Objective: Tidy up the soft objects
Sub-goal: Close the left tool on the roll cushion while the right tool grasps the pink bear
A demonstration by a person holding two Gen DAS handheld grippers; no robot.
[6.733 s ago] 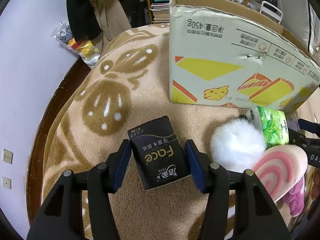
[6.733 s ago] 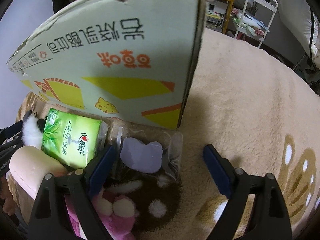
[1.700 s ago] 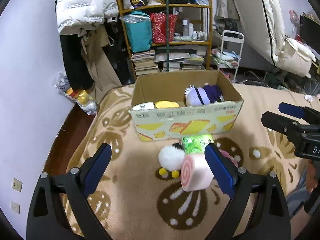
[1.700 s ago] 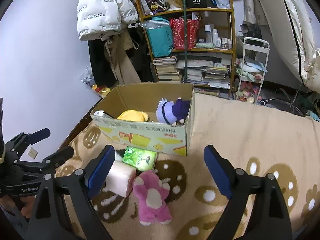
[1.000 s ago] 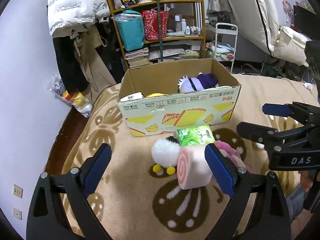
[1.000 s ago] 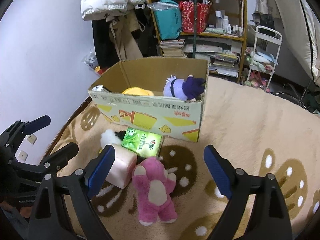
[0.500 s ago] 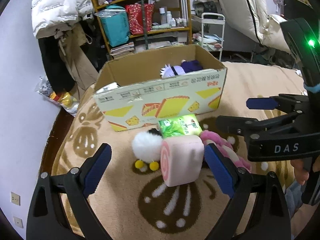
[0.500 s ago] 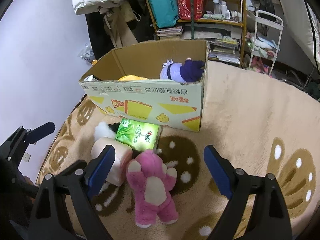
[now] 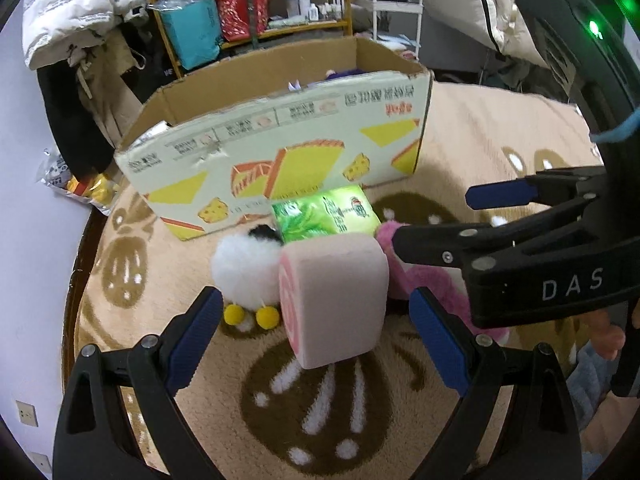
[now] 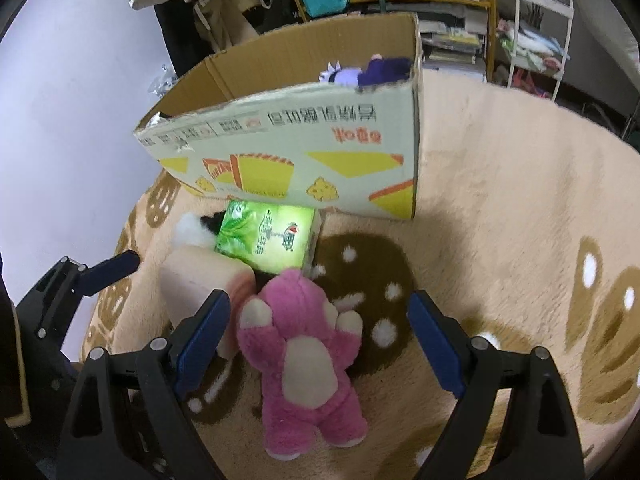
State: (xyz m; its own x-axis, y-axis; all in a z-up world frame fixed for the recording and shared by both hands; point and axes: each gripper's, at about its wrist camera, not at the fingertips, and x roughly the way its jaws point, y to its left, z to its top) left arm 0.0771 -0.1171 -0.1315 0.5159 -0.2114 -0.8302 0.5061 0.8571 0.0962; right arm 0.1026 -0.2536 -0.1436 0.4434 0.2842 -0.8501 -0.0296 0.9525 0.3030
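A pink roll-cake plush (image 9: 334, 298) lies on the beige rug just ahead of my open left gripper (image 9: 316, 334), between the lines of its fingers. A white fluffy plush with yellow pom-poms (image 9: 246, 270) sits at its left, and a green tissue pack (image 9: 326, 214) lies behind it. A pink plush bear (image 10: 304, 350) lies face up between the fingers of my open right gripper (image 10: 320, 340). The roll-cake plush (image 10: 204, 280) and green tissue pack (image 10: 272, 236) show there too. The cardboard box (image 10: 296, 148) holds a purple doll (image 10: 368, 72).
The beige patterned rug (image 10: 500, 208) stretches to the right of the box. The right gripper (image 9: 500, 196) crosses the right side of the left wrist view. Shelves (image 9: 256, 8) with bags and books, hanging coats (image 9: 80, 60) and a white cart (image 10: 536, 28) stand behind the box.
Both grippers have come down and forward toward the rug. The left now frames the roll-cake plush and the right frames the pink bear. The black tissue pack seen earlier is out of sight.
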